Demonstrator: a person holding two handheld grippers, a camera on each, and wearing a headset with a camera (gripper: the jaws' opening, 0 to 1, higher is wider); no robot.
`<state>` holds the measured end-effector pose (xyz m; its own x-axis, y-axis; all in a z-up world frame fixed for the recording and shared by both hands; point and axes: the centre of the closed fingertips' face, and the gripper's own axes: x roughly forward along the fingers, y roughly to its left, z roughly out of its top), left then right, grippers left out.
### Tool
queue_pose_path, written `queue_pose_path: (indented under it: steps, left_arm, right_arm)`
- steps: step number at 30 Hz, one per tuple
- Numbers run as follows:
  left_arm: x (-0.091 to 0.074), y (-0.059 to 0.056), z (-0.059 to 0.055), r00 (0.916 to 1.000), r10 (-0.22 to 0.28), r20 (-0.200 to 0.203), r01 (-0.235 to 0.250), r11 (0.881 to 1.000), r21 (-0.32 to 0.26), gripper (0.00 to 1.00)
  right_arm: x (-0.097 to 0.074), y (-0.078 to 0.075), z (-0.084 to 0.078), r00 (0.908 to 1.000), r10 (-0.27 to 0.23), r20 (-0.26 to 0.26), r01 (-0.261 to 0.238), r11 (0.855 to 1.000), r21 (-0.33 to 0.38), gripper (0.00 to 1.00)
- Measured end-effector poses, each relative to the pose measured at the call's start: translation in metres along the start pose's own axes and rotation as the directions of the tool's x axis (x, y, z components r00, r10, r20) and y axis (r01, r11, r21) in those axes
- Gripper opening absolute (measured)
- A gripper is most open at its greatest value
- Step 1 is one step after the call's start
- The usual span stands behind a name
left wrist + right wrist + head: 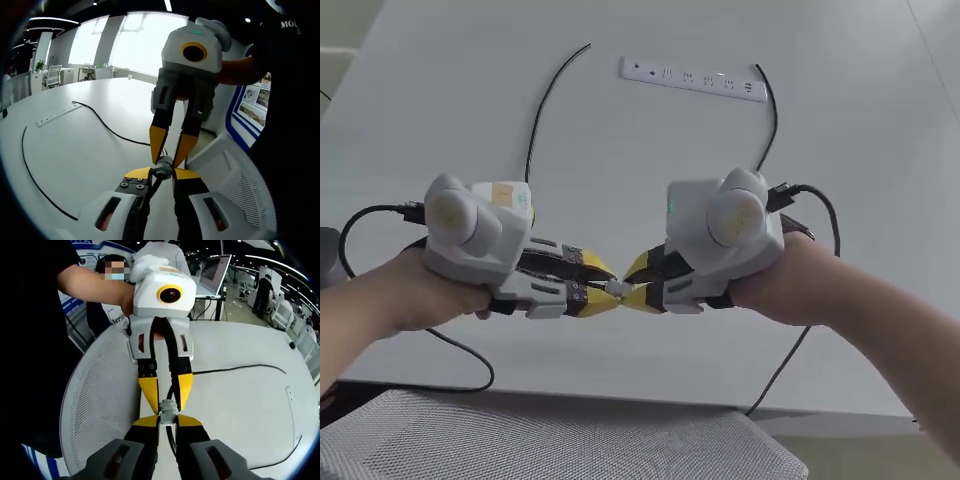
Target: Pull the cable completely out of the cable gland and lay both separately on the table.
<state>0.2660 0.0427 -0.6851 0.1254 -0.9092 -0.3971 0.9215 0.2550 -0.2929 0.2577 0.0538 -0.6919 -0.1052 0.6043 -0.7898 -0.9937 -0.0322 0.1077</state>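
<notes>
Broadly, the white table [620,170] takes up most of the head view. Its near edge runs just under the two tools. Open tabletop stretches from there to the far side, with wide room to left and right.

A grey mesh chair [570,440] sits below that near edge, close against it.

The left hand [415,290] comes in from the lower left and the right hand [800,290] from the lower right. The forearms angle inward and the wrists are about level. Both are held up over the table's near margin.

The left hand-held gripper [601,288] points toward the right one, and the right hand-held gripper [639,283] points back at it. Their yellow tips meet nose to nose. Both are clenched, each pinching one end of the same small part.

A power strip [692,79] lies flat on the far side, well apart from the hands.

One loose black lead [542,110] curves across the table left of the strip. A second lead [772,110] drops from the strip's right end toward the right hand.

The cable [172,390] is black. It is seated in its fitting, not pulled out, and runs back between the left tool's jaws. I cannot tell whether it carries on past the other end.

The cable gland [618,289] is pale grey. It is held between the two sets of tips, off the table, above the near edge and midway between the hands.
</notes>
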Motion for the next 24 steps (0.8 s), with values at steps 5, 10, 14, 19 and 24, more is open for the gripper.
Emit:
queue_pose_path:
  steps: [5, 10, 14, 19, 24]
  left_arm:
    - [0.0011, -0.0024, -0.0017, 0.9998, -0.009, -0.015, 0.009, 1.000, 0.006, 0.16]
    - [0.0005, -0.0023, -0.0013, 0.9997, 0.004, -0.024, -0.003, 1.000, 0.020, 0.16]
    - [-0.0002, -0.0026, -0.0007, 0.9996, 0.008, -0.027, -0.008, 1.000, 0.016, 0.15]
    - [0.0003, -0.0032, -0.0014, 0.9993, 0.007, -0.038, -0.007, 1.000, 0.011, 0.15]
    - [0.0010, -0.0036, -0.0021, 0.9989, 0.015, -0.044, -0.014, 1.000, 0.011, 0.15]
  right_arm:
    - [0.0010, 0.0011, -0.0012, 0.9999, 0.011, -0.003, -0.011, 1.000, -0.003, 0.07]
    - [0.0011, 0.0010, -0.0009, 0.9999, 0.015, 0.003, -0.015, 1.000, -0.010, 0.07]
    - [0.0006, 0.0011, 0.0000, 0.9995, 0.028, 0.013, -0.027, 1.000, -0.007, 0.07]
    - [0.0012, 0.0027, -0.0002, 0.9993, 0.036, 0.008, -0.036, 0.999, -0.020, 0.08]
    - [0.0021, 0.0024, -0.0016, 0.9992, 0.040, 0.004, -0.040, 0.999, -0.028, 0.08]
